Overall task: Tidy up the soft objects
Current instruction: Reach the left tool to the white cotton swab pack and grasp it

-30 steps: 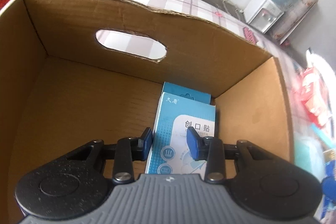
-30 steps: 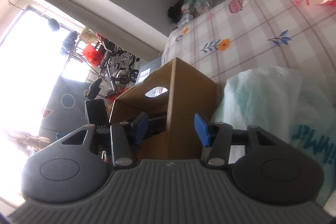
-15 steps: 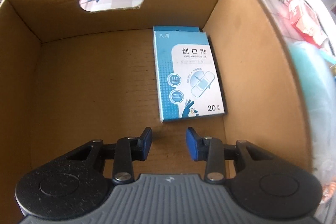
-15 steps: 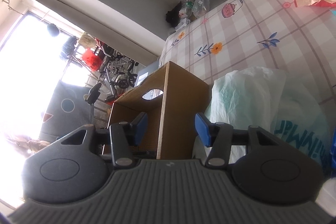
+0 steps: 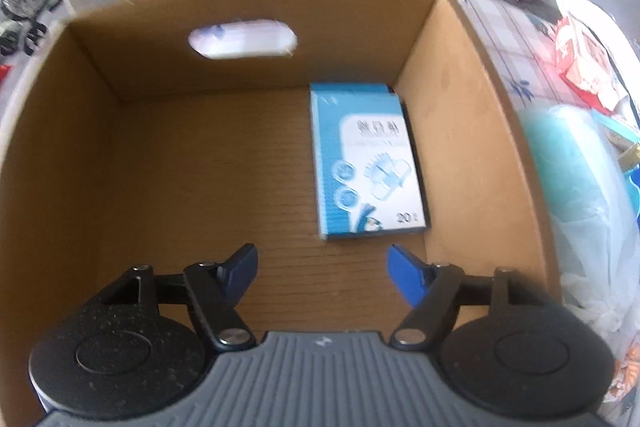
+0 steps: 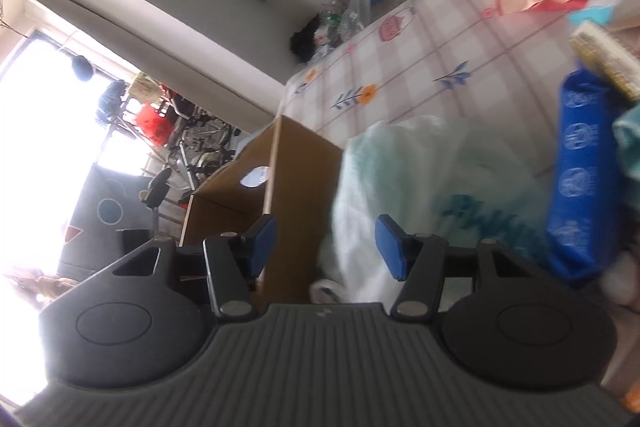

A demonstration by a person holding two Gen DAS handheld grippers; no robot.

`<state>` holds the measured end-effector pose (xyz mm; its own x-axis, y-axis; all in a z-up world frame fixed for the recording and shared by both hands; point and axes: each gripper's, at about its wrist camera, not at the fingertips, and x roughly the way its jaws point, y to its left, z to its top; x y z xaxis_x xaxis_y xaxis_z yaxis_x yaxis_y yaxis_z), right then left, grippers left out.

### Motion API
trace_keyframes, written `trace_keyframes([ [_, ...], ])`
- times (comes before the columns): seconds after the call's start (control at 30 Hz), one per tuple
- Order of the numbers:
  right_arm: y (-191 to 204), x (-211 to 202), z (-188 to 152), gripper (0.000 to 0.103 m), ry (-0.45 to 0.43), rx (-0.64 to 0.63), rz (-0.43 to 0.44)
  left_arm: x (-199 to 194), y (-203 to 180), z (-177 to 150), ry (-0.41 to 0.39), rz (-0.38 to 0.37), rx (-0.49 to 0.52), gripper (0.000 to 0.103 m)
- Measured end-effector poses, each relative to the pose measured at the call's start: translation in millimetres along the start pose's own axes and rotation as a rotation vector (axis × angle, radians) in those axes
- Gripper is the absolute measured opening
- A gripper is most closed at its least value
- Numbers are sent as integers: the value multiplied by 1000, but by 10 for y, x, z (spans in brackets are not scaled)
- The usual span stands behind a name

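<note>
Opening my left tool (image 5: pixel 322 267) empty above the box (image 5: pixel 448 115), I am leaving the pack (image 5: pixel 366 163) flat in its corner; my right tool (image 6: pixel 326 241), empty too, is opening toward the bag (image 6: pixel 420 179).

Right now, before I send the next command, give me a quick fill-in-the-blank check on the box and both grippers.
1. The blue plaster box lies flat on the floor of the ____ box.
2. It sits beside that box's ____ wall in the left wrist view.
3. The opening left gripper holds ____ between its fingers.
4. Ahead of the right gripper lies a pale ____ bag.

Missing: cardboard; right; nothing; plastic
</note>
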<state>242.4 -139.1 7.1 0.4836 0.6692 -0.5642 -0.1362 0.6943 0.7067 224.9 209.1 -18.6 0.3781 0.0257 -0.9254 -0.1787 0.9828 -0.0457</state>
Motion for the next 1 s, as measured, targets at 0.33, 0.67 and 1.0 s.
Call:
trace_keyframes([
  [0.33, -504, -1203, 381, 58, -249, -71, -211, -1145, -423, 85, -392, -66, 62, 92],
  [0.67, -1304, -1447, 704, 58, -280, 105, -272, -854, -2148, 626, -340, -330, 234, 83],
  [1.0, -1959, -768, 1048, 56, -307, 317, -275, 368, -3296, 1306, -67, -378, 279, 56],
])
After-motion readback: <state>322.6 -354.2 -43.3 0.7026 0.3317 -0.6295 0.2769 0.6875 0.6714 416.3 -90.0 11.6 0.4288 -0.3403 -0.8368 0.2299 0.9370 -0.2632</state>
